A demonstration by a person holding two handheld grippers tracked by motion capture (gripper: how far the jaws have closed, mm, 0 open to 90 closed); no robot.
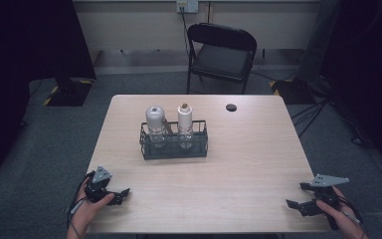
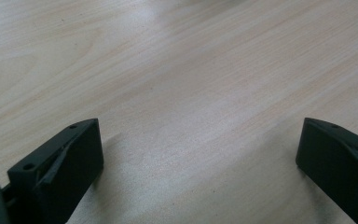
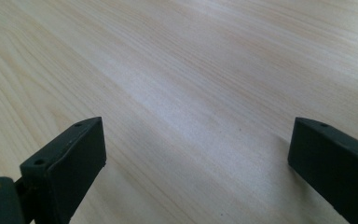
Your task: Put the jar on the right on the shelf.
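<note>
A dark wire basket [image 1: 173, 151] stands at the middle of the pale wooden table [image 1: 248, 154]. Two clear bottles stand upright in it: one with a rounded silver top [image 1: 154, 123] on the left, one with a white upper part and a small cork-like stopper [image 1: 184, 122] on the right. My left gripper [image 1: 122, 195] rests low at the table's near left, held by a hand, well short of the basket. My right gripper [image 1: 297, 195] sits at the near right. In the left gripper view [image 2: 199, 135] and the right gripper view [image 3: 198, 130] the jaws stand wide apart over bare wood, holding nothing.
A small black round spot [image 1: 231, 107] lies near the table's far edge. Behind the table stands a black folding chair [image 1: 222, 54]. Dark equipment and cables flank the table on the grey carpet.
</note>
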